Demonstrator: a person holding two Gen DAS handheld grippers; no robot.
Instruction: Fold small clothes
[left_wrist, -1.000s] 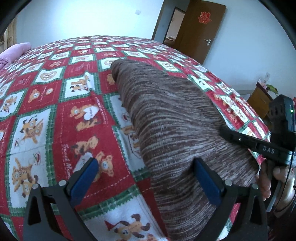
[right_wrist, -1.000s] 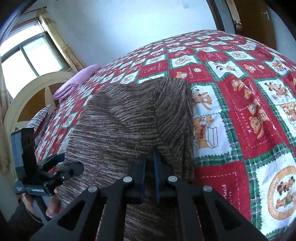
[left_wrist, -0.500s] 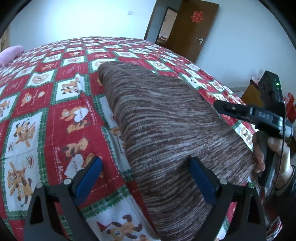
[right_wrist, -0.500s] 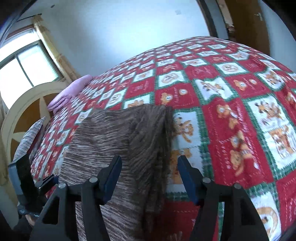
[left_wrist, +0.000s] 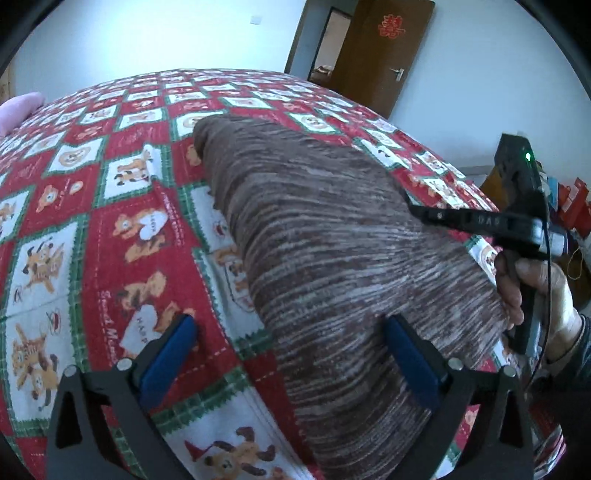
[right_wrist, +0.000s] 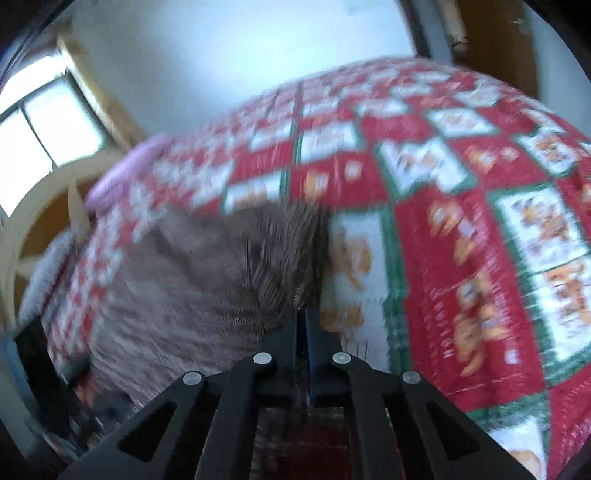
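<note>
Brown knit garment lies on the bed. Right gripper fingers are clenched on its near edge; left gripper fingers are spread, empty. Fold underway; next likely carries that edge across

Left tool agape (right tool clamped)

Ribbed brown knit garment on printed cotton bedspread.

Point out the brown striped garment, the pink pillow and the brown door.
brown striped garment (left_wrist: 332, 240), left wrist view, middle of its top face
pink pillow (left_wrist: 18, 110), left wrist view, its rounded end
brown door (left_wrist: 384, 51), left wrist view, upper panel
</note>
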